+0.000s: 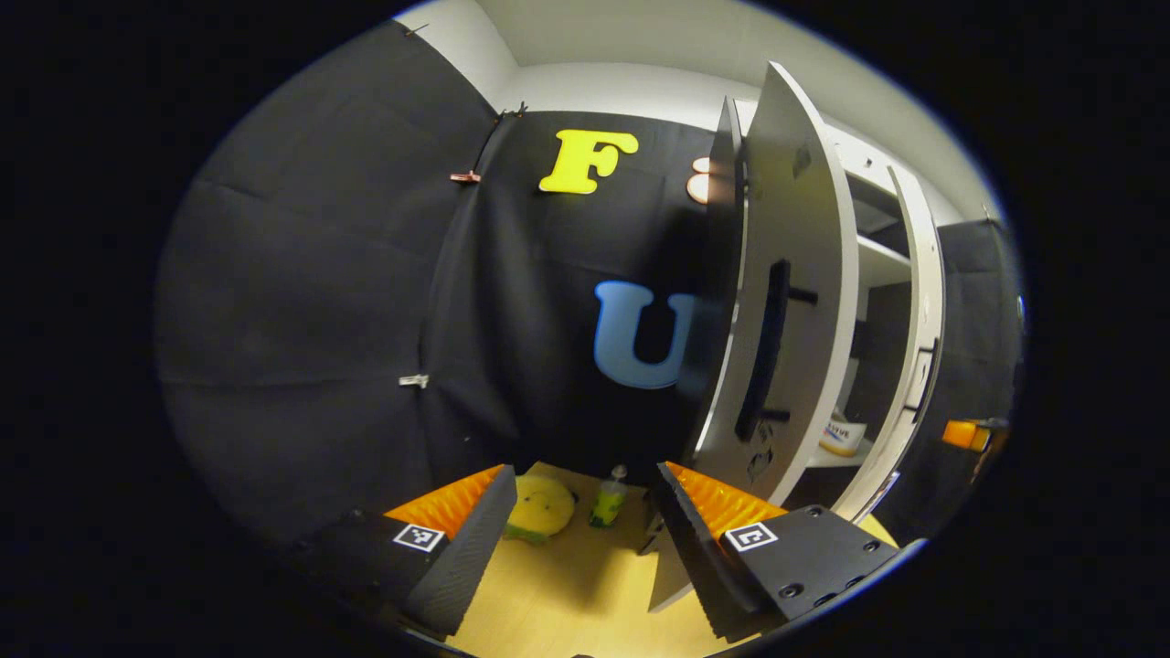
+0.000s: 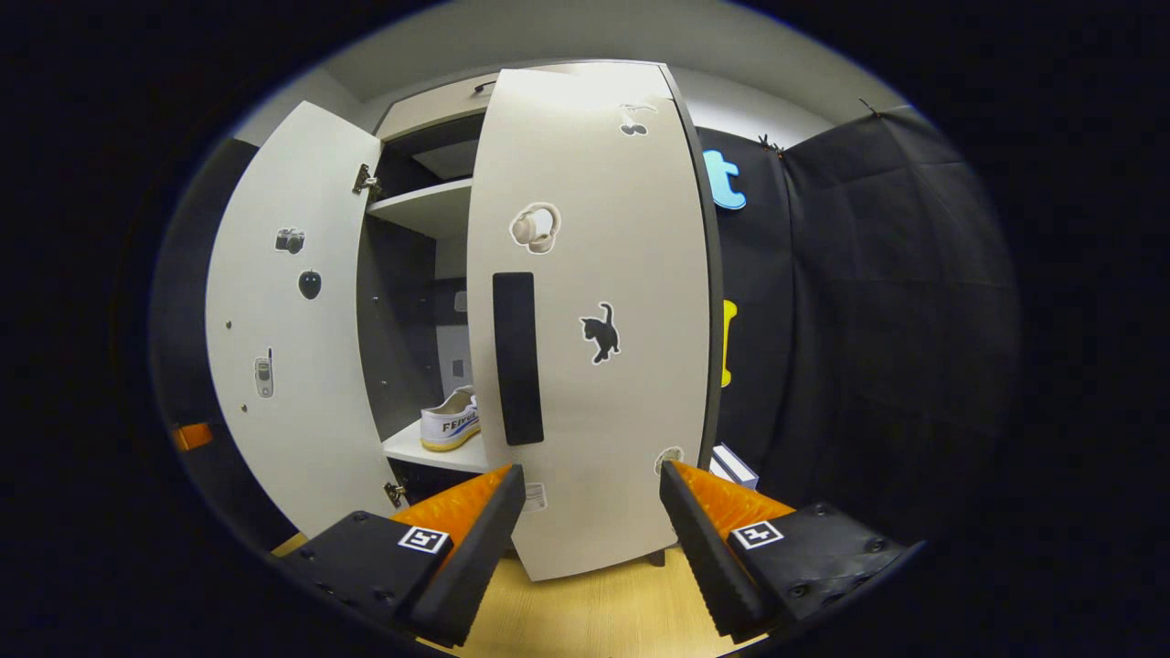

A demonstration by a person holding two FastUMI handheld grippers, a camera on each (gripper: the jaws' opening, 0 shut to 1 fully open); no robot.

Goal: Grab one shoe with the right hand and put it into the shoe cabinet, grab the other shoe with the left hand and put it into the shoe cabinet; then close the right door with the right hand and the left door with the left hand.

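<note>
- A round yellow plush toy point(image 1: 539, 508) lies on the pale wooden floor point(image 1: 567, 585), just beyond the gap between the fingers in the left gripper view, nearer the left one.
- A small yellow-green bottle with a pale cap point(image 1: 608, 498) stands upright just beside the toy, toward the right finger.
- A small white box point(image 2: 734, 465) sits low by the black cloth wall, just above the right finger in the right gripper view.

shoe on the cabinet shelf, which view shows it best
The right gripper view: the shoe sits in the open gap between the two doors, its side and sole clear on the shelf. The left gripper view shows a sliver of it past the door's edge.
</note>
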